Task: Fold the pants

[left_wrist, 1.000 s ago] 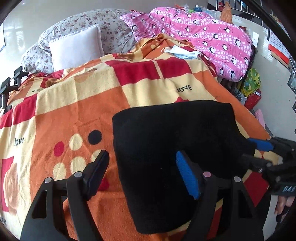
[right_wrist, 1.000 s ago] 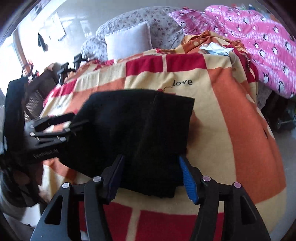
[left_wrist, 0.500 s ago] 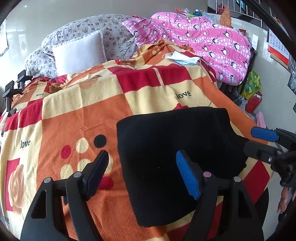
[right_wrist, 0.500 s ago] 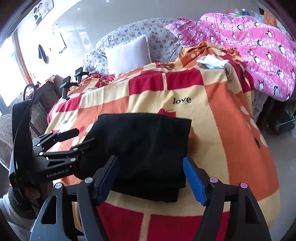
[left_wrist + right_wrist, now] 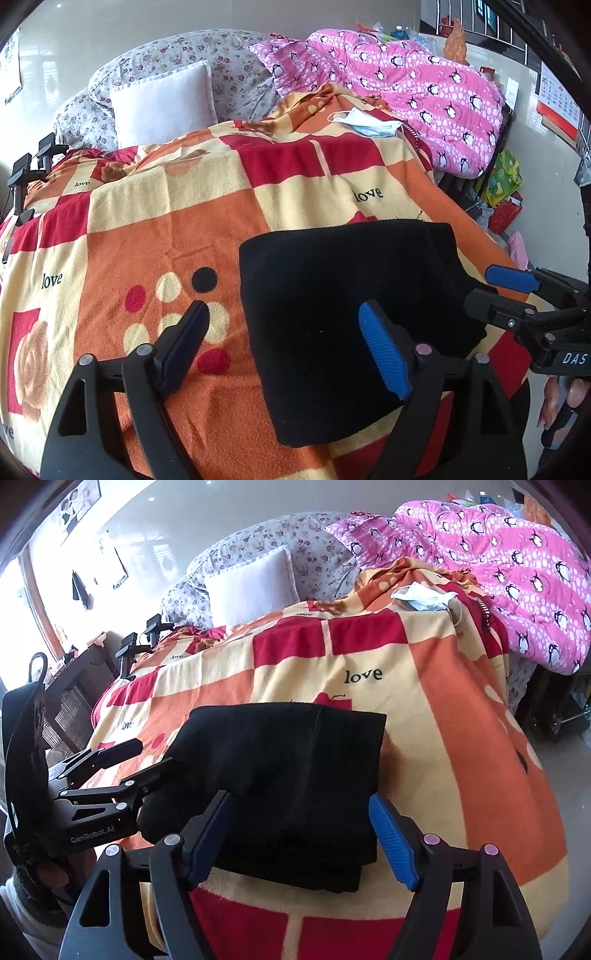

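The black pants (image 5: 343, 295) lie folded into a compact rectangle on the orange, red and cream checked blanket (image 5: 166, 221); they also show in the right wrist view (image 5: 295, 775). My left gripper (image 5: 284, 343) is open and empty, above the pants' left edge. My right gripper (image 5: 306, 830) is open and empty, just above the pants' near edge. The right gripper also shows in the left wrist view (image 5: 498, 291) by the pants' right edge. The left gripper also shows in the right wrist view (image 5: 144, 757) by their left edge.
A white pillow (image 5: 162, 103) and a floral cushion (image 5: 221, 62) sit at the bed's head. A pink penguin quilt (image 5: 424, 96) is heaped at the back right. A blue face mask (image 5: 365, 122) lies on the blanket. A wooden stand (image 5: 70, 686) is left of the bed.
Both grippers have drawn back and up from the folded pants, so more of the bed shows. The pants have stayed put.
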A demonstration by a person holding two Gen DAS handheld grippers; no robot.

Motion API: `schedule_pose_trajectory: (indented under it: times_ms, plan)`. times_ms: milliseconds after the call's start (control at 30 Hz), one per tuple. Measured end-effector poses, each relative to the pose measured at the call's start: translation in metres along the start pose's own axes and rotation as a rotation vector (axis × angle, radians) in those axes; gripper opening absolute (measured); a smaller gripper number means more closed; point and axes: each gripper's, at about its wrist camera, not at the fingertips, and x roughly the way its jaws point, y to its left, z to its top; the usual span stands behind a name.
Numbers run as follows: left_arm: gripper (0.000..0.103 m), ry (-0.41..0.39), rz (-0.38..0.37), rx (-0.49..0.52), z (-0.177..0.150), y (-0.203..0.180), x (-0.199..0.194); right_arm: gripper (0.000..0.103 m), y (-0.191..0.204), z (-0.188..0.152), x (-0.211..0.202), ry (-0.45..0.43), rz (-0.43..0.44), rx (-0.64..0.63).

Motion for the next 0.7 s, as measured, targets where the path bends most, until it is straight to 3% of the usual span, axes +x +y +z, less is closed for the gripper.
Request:
schedule_pose_trajectory:
  times_ms: [433,700]
  plan:
    - [0.084,0.030,-0.025,-0.030,-0.001,0.009,0.005,0.079,-0.014,-0.003,0.017,0.043,-0.006,0.033]
    - [0.084,0.075,-0.080,-0.074,-0.004,0.021,0.017,0.083,-0.033,-0.006,0.024,0.049,0.063,0.098]
